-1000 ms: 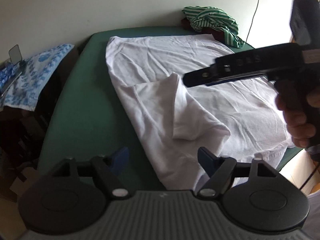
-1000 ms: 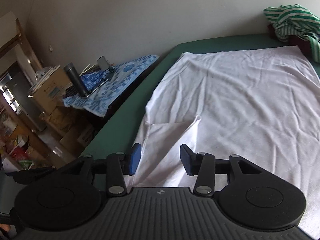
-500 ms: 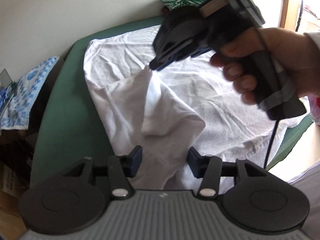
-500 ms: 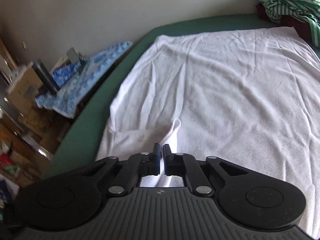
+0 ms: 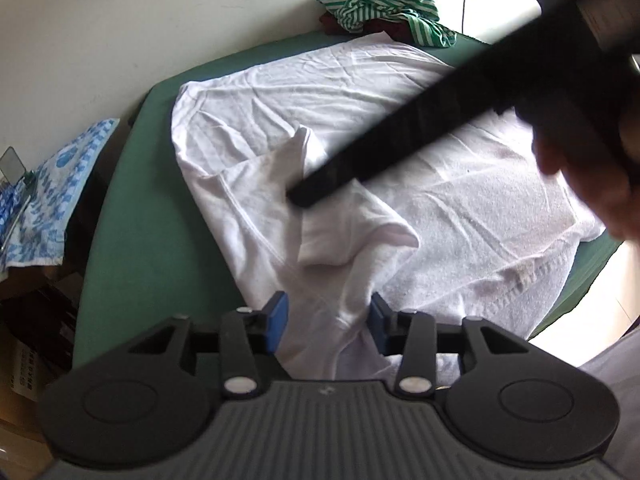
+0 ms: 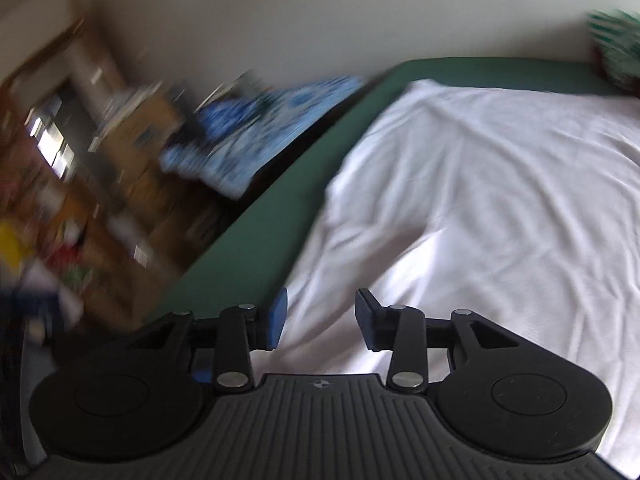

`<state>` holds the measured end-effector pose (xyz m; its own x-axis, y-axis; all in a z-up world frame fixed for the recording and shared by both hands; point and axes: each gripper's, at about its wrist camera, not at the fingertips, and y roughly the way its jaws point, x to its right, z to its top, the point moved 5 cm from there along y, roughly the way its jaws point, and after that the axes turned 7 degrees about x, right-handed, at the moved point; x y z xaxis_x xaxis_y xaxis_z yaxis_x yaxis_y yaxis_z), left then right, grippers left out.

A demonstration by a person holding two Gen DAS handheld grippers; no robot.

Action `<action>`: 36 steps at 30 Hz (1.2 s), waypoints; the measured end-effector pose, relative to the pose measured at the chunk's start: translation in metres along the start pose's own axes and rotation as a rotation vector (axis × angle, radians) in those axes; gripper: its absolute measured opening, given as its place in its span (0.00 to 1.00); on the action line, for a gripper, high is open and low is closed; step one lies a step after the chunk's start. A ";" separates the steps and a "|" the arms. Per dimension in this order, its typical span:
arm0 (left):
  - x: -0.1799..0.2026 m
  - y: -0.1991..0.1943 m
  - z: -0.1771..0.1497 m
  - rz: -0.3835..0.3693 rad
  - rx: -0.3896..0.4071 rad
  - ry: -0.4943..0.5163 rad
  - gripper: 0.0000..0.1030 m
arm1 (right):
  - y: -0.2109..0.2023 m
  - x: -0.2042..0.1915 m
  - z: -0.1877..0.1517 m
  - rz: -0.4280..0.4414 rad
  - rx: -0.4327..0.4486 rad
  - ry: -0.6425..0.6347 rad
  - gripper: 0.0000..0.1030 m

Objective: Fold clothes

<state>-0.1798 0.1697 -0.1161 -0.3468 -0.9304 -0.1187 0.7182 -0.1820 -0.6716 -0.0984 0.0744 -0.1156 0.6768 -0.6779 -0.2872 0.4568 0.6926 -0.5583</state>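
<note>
White shirt (image 5: 360, 128) lay spread on green bed (image 5: 120, 208), body flat, creased, hem end draped at near right edge. Sleeve (image 5: 344, 216) seen turned inward over body, free corner lifted in a loose peak; judged a partial sleeve fold, not pressed flat.

Left gripper (image 5: 325, 320) held low over near shirt edge, jaws spread, a ridge of cloth running up between them but not pinched. Placement judged suited to taking that edge or to pinning it while sleeve gets set.

Right gripper (image 6: 318, 318) jaws spread, empty, above shirt's left margin near bed edge; right view blurred, so exact height over cloth not readable. From left view, its tip crossed over the sleeve, hand (image 5: 600, 184) behind it; contact with cloth not settled.

Striped garment (image 5: 380, 8) bunched at far corner, clear of work area. Blue cloth (image 5: 48, 184) off bed to left.

Sleeve fold loose; likely to spring open unless flattened.
</note>
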 end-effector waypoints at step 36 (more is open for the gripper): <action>-0.014 -0.003 0.008 0.028 0.004 0.138 0.12 | -0.062 0.077 -0.014 -0.201 0.187 0.353 0.08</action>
<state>-0.1724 0.1805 -0.1061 -0.4060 -0.8826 -0.2370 0.7308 -0.1578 -0.6641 -0.0826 -0.0238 -0.1139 0.3400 -0.8238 -0.4535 0.6780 0.5490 -0.4889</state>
